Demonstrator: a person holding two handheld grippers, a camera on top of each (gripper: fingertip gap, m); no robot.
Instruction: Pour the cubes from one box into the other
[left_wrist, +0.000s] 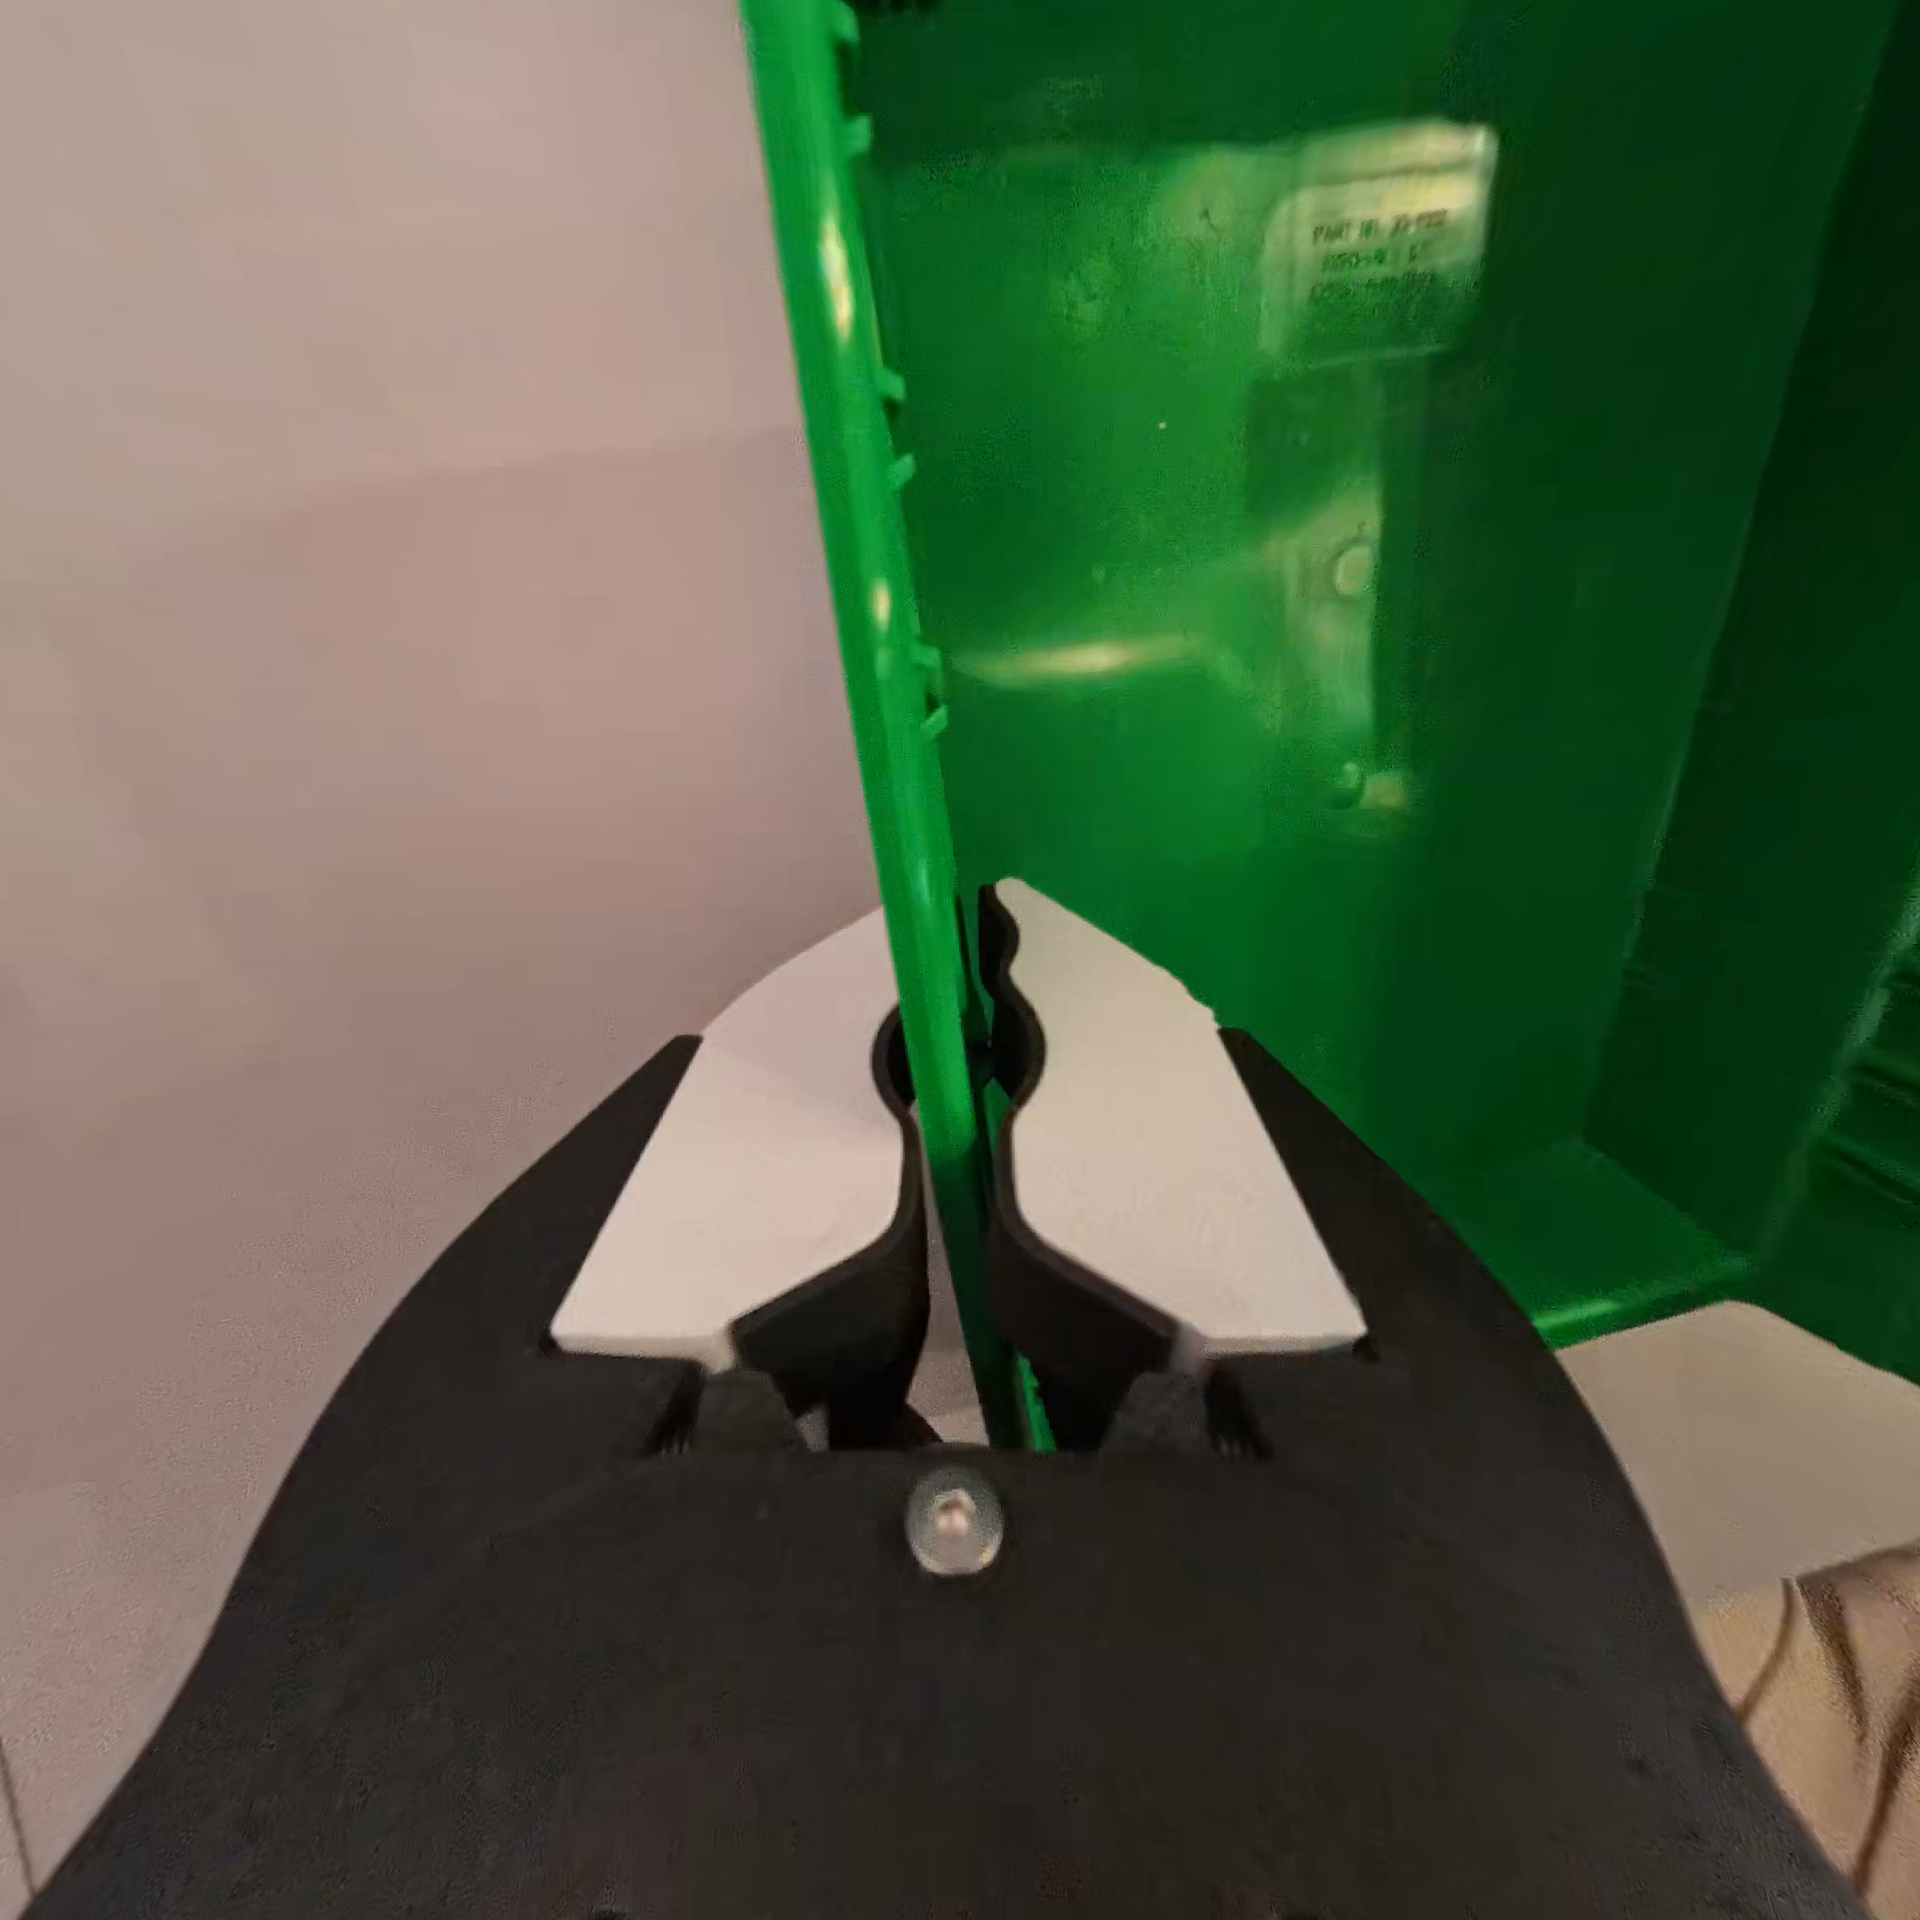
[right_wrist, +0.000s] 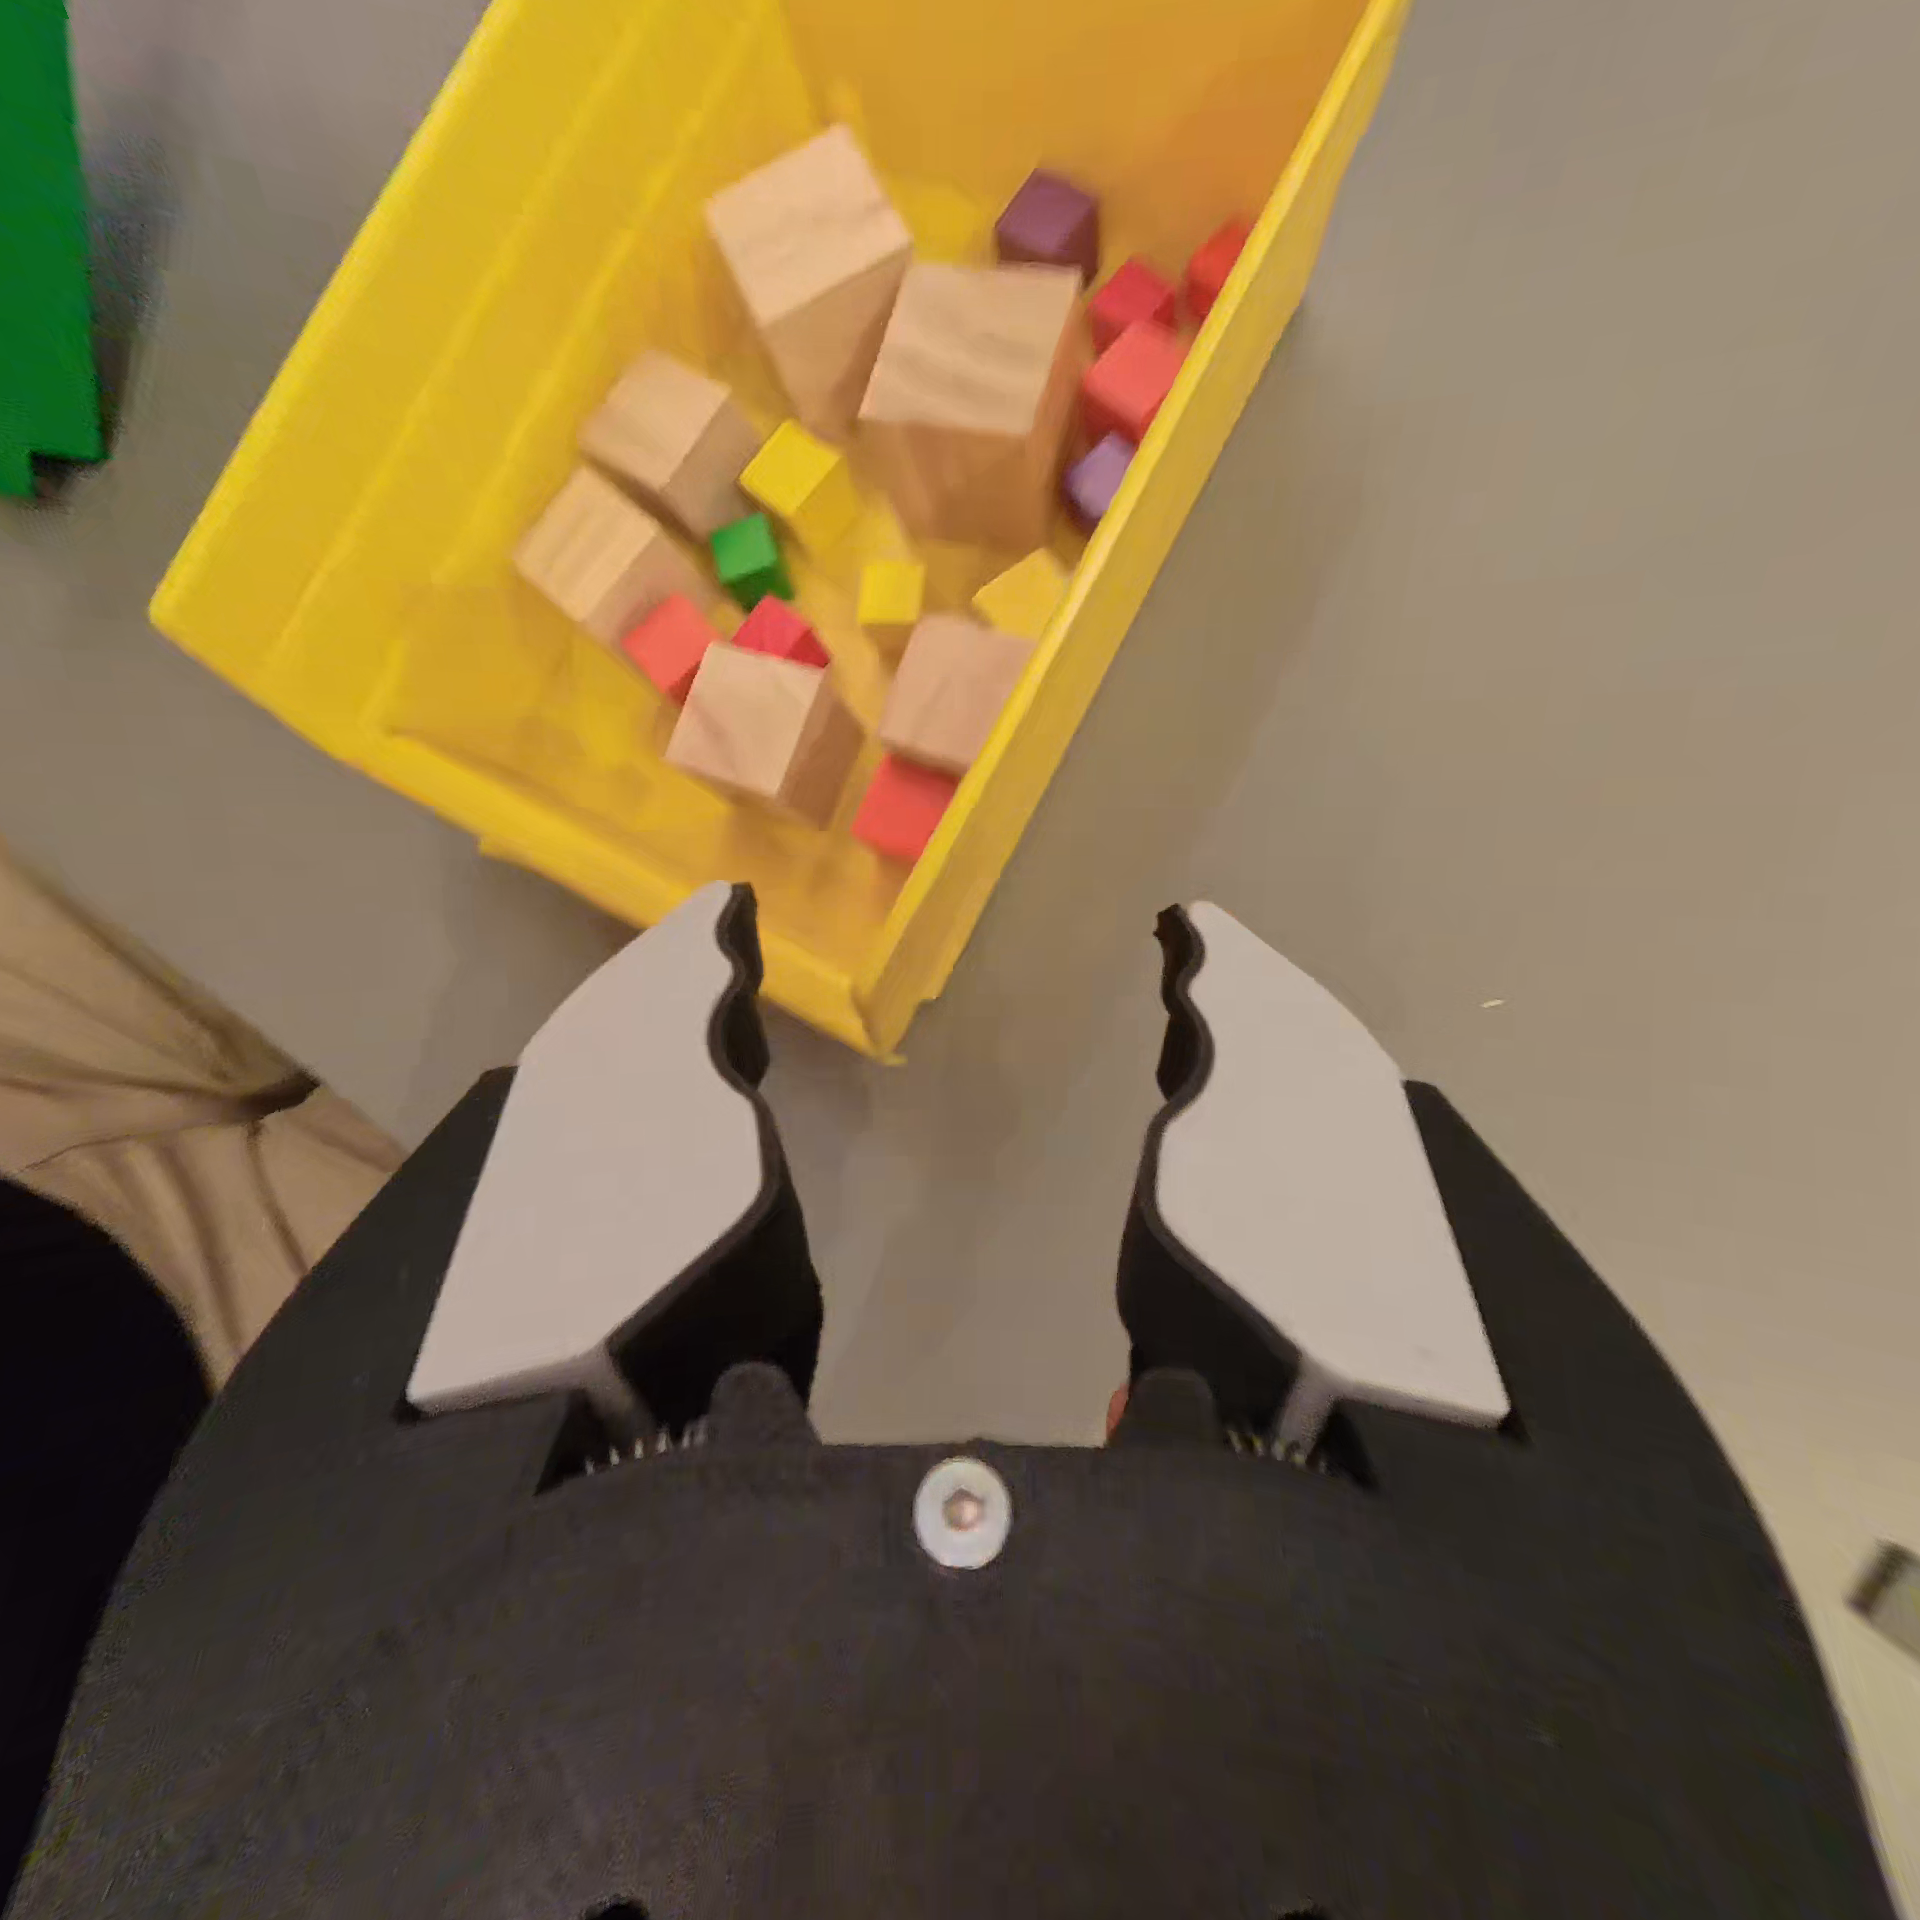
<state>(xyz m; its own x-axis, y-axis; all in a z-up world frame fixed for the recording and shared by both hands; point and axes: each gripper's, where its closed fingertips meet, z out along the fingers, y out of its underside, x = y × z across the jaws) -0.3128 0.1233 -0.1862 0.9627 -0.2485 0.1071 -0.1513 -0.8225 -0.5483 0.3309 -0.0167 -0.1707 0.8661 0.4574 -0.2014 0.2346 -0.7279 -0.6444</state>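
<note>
My left gripper (left_wrist: 961, 997) is shut on the side wall of the green box (left_wrist: 1299, 623), which I hold lifted and tipped; its inside shows no cubes. A corner of the green box also shows at the left edge of the right wrist view (right_wrist: 42, 260). The yellow box (right_wrist: 436, 436) sits on the grey table and holds several cubes (right_wrist: 966, 405): large plain wooden ones and small red, yellow, purple and green ones. My right gripper (right_wrist: 956, 914) is open and empty, hovering just above the yellow box's near corner.
The grey table (right_wrist: 1558, 623) spreads to the right of the yellow box. A person's beige trouser leg (right_wrist: 135, 1091) shows at the left. A pale wall (left_wrist: 364, 623) lies behind the green box. A small grey object (right_wrist: 1886, 1595) lies at the far right edge.
</note>
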